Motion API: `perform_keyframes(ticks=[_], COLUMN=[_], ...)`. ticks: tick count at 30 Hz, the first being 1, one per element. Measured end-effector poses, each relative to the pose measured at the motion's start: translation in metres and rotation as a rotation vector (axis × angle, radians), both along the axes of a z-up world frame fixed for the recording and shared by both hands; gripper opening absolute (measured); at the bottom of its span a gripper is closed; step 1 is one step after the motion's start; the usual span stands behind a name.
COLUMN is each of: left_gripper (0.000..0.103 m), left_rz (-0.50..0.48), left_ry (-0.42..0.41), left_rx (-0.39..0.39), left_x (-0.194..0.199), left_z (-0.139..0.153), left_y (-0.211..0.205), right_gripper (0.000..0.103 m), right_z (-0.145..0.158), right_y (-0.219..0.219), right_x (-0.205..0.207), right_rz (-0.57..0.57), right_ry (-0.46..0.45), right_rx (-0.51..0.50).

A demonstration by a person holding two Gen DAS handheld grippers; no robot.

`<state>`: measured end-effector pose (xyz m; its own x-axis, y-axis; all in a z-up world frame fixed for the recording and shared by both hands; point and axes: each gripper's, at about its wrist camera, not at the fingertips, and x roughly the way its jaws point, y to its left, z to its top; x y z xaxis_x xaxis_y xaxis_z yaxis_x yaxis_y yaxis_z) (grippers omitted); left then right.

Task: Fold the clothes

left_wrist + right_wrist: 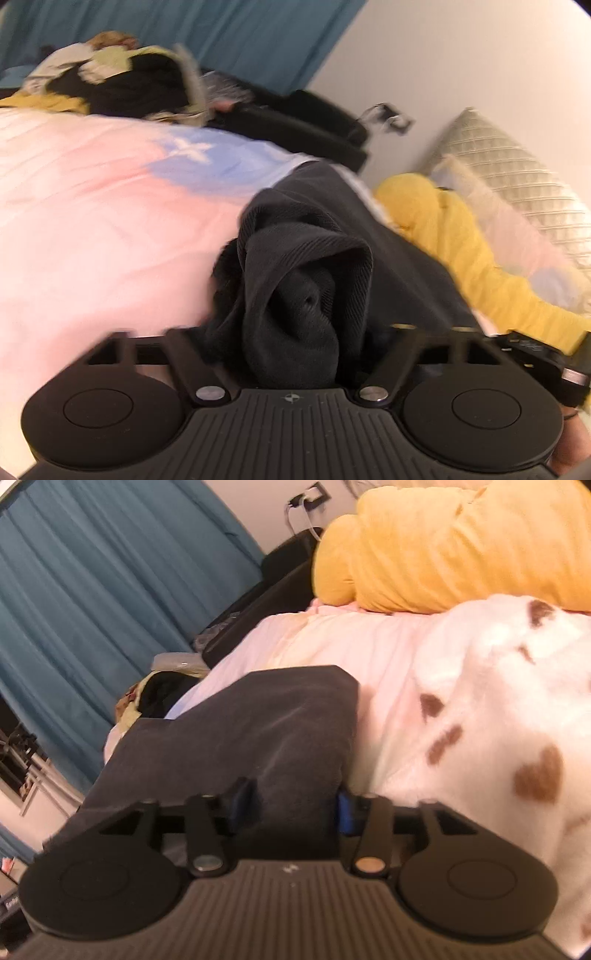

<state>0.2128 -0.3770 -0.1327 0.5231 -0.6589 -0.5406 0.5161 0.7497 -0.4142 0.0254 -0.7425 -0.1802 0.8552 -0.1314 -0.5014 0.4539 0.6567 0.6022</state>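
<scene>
Dark garment (295, 280) between open tongs (291, 343)

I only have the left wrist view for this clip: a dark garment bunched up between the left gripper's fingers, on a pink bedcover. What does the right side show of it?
Observer: In the right wrist view the dark garment lies fairly flat on the bedcover, and its near edge sits between the right gripper's blue pads.
Operator: Is that gripper clamped on it?
Observer: I cannot tell; the cloth fills the gap between the pads.
Operator: Anything next to the garment there?
Observer: A white fleece with brown hearts lies just right of it.
</scene>
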Motion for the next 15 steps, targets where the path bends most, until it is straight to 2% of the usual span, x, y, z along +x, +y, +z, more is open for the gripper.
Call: perform_keyframes(ticks=[1,3,6,11,15], left_gripper=[0.101,0.101,0.103,0.103,0.103], left_rz=[0.006,-0.013,-0.013,-0.013,0.042], left_ry=[-0.012,-0.063,-0.092,-0.182,-0.253], left_rx=[0.031,0.069,0.097,0.136,0.145], left_x=[-0.005,-0.016,-0.029,-0.050,-0.067], left_z=[0.002,0.007,0.018,0.050,0.084], left_y=[0.001,0.007,0.023,0.055,0.096], right_gripper=[0.072,0.078,0.078,0.078,0.078], right_z=[0.005,0.016,0.034,0.077,0.119], right_y=[0.003,0.010,0.023,0.049,0.086], right_x=[-0.003,-0.007,-0.018,-0.028,-0.017], right_rz=[-0.017,-0.026,-0.036,-0.047,0.039], right_ry=[0.019,0.047,0.050,-0.018,-0.092], right_rx=[-0.006,-0.043,-0.125,-0.240,-0.302])
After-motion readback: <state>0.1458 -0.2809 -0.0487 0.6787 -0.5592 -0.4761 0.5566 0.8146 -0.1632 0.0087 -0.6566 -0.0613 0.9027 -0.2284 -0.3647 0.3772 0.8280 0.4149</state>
